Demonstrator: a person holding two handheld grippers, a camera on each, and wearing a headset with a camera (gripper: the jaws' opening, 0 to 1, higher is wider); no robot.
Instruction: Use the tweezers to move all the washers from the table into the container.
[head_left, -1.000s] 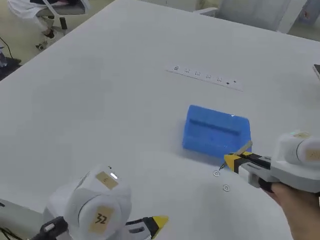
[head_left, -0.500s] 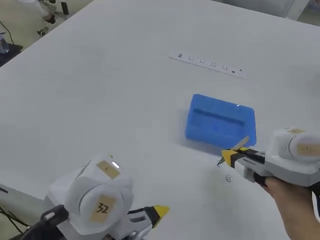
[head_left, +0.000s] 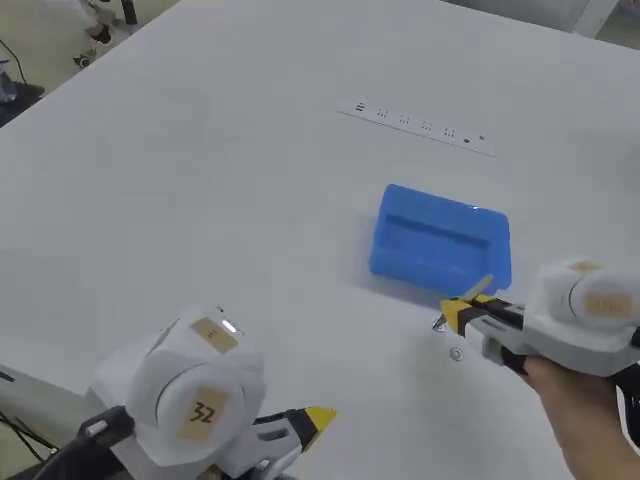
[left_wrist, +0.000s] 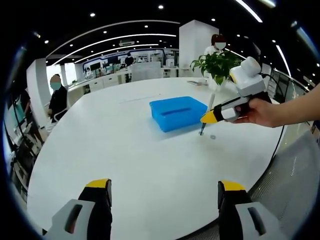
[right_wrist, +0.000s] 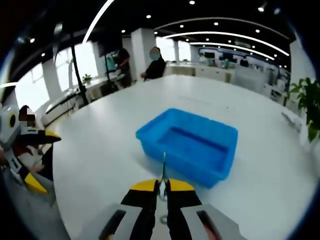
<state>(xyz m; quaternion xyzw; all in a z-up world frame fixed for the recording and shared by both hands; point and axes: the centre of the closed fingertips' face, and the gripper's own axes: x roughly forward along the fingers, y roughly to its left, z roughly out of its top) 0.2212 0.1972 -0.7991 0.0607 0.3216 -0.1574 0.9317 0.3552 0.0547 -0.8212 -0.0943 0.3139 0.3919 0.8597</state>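
**One washer visible, tweezers working just in front of the container**

Right gripper (head_left: 460, 316): jaws together, clamped on the tweezers (head_left: 441, 322). Tweezer tips point down at the worktop (head_left: 200, 200), just off the near wall of the blue container (head_left: 420, 272). Whether the tips hold a washer cannot be told; too small.

Washer (head_left: 456, 354): lies flat on the worktop, near the container's front right corner, a little further from the container than the tips and apart from them.

Left gripper (left_wrist: 164, 186): jaws wide apart, holding nothing, well away from the container on the person's side.

Risks, as judged:
- A thin flat washer gives the tips little edge; a shallow angle could make them skate over it.
- Pinching off-centre could flick the washer across the smooth worktop.
- A held washer could drop short of the container if the tweezers shift in the jaws during the lift over the wall.
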